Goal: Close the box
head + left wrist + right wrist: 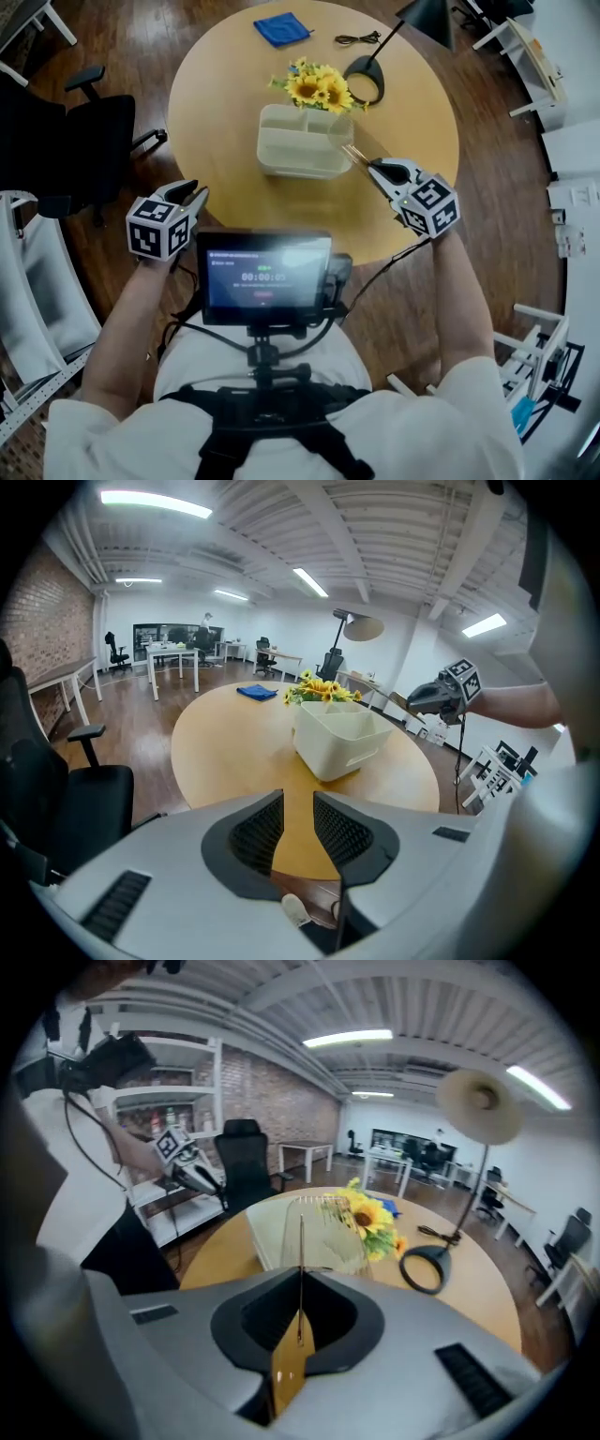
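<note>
A round wooden surface stands in an open office. A cream box sits near its middle, with sunflowers and a lamp just behind. The right hand-held gripper is clamped on the edge of the box's clear lid, which stands raised at the box's right side. The left hand-held gripper hangs by the near edge, jaws apart and empty.

Left gripper: jaws apart, nothing between them, bare counter showing through the gap. Round wooden counter carries: cream box, open, divided inside; sunflowers just behind it; blue cloth toward the far edge. Right gripper, marker cube on top, held in the air right of the box. Black chair at left
</note>
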Motion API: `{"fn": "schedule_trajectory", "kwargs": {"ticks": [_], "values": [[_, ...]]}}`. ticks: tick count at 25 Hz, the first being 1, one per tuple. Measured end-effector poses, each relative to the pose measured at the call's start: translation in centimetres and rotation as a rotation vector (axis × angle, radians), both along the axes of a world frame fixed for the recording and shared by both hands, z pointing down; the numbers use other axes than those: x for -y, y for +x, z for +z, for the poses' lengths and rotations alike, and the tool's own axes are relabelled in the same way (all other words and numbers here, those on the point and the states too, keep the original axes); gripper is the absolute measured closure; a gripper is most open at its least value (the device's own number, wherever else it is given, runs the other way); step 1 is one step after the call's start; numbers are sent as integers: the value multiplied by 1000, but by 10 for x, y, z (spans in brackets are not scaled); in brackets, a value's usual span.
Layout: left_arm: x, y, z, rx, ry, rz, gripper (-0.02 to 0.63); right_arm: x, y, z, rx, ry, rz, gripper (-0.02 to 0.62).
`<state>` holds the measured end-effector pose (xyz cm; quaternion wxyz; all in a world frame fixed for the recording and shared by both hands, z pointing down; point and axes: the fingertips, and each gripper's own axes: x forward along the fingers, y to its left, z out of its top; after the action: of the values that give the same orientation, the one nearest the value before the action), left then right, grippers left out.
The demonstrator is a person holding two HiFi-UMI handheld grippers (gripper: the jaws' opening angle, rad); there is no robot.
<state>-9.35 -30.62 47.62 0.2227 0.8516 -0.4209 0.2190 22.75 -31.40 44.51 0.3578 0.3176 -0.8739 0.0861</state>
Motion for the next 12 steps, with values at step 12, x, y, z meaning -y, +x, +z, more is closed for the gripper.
{"fn": "schedule_trajectory", "kwargs": {"ticks": [12], "values": [[-6, -4, 1, 20, -7, 0, 500, 17, -110, 33, -152, -104, -481, 586]]}}
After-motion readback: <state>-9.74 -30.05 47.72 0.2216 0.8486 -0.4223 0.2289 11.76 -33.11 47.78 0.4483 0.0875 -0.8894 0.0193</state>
